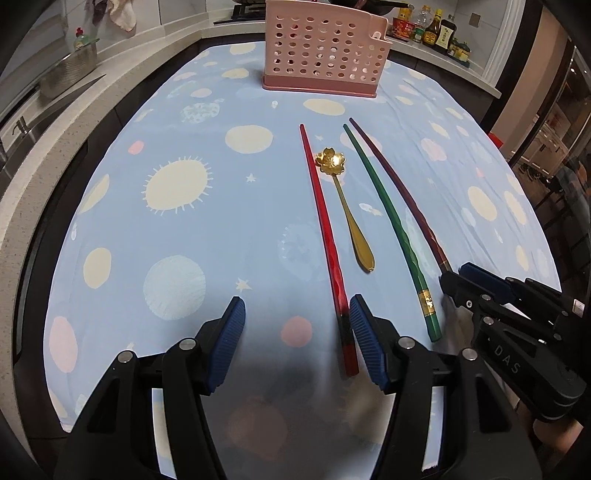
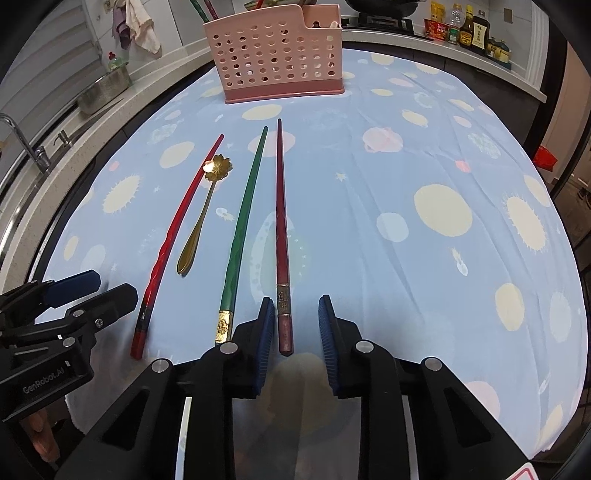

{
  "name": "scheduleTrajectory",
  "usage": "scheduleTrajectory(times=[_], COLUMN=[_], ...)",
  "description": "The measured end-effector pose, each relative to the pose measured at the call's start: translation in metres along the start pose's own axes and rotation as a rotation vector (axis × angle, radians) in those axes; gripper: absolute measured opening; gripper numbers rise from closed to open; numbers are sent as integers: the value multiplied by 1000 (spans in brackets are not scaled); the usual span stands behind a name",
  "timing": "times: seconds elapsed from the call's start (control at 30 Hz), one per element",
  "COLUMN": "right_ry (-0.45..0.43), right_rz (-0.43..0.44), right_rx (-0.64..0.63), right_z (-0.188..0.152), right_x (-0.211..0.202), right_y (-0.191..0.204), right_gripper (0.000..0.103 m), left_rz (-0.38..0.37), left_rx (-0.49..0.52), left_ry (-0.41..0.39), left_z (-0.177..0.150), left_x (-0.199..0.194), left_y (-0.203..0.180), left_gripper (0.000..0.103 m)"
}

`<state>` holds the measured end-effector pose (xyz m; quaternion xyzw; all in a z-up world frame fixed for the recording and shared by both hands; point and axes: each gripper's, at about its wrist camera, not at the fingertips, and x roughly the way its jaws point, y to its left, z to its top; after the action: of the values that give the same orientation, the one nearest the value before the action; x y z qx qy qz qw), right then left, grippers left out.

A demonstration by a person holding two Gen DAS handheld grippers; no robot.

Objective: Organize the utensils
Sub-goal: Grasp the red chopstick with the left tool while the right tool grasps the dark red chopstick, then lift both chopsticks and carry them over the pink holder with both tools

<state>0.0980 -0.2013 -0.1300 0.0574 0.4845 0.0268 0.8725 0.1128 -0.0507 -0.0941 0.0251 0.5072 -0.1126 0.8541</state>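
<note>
Your right gripper (image 2: 293,325) has its fingers apart around the thick end of the dark red chopstick (image 2: 281,236), not clenched on it. This chopstick lies well in front of the pink utensil basket (image 2: 275,61). Centre it, then close. Your left gripper (image 1: 297,341) is released beside the red chopstick (image 1: 325,240).

Utensil basket (image 2: 275,59) upright near the far edge of the table (image 2: 406,166), roughly mid-width. In front of it, on the left half, four utensils side by side, all running far-to-near: leftmost chopstick (image 2: 173,229), then spoon (image 2: 201,218), middle chopstick (image 2: 243,210), rightmost chopstick (image 2: 281,221). Spoon bowl at the far end, right up against the leftmost chopstick, handle pointing back toward the near edge. Left gripper (image 1: 295,306) over the near end of the leftmost chopstick, right gripper (image 2: 295,306) either side of the rightmost one's near end, pads apart from it. Faucet (image 2: 22,144) off past the left edge, bottles (image 2: 469,29) on the counter behind the far right corner.
</note>
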Motion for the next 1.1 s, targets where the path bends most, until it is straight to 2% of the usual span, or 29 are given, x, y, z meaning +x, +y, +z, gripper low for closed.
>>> scheduleTrajectory(times=[0.3,0.5,0.7,0.87,1.0,1.1], right_ry=[5,5,5,5,5,5], right_rz=[5,5,6,5,5,6], right_rx=[-10,-10,-9,-9,-10,-9], right_z=[0,0,0,-1,-1,-1], right_x=[1,1,1,0,0,0], right_y=[2,2,2,2,3,3], right_gripper=[9,8,8,8,8,8], left_rz=[-14,-23,-29,-40,-51,-63], left_rx=[12,14,4,11,14,15], left_ry=[11,21,27,25,27,30], left_z=[-2,-5,-6,-8,-8,-8], left_x=[3,7,10,10,9,9], left_y=[-3,-5,-3,-3,-4,-5], left_gripper=[56,55,50,32,24,13])
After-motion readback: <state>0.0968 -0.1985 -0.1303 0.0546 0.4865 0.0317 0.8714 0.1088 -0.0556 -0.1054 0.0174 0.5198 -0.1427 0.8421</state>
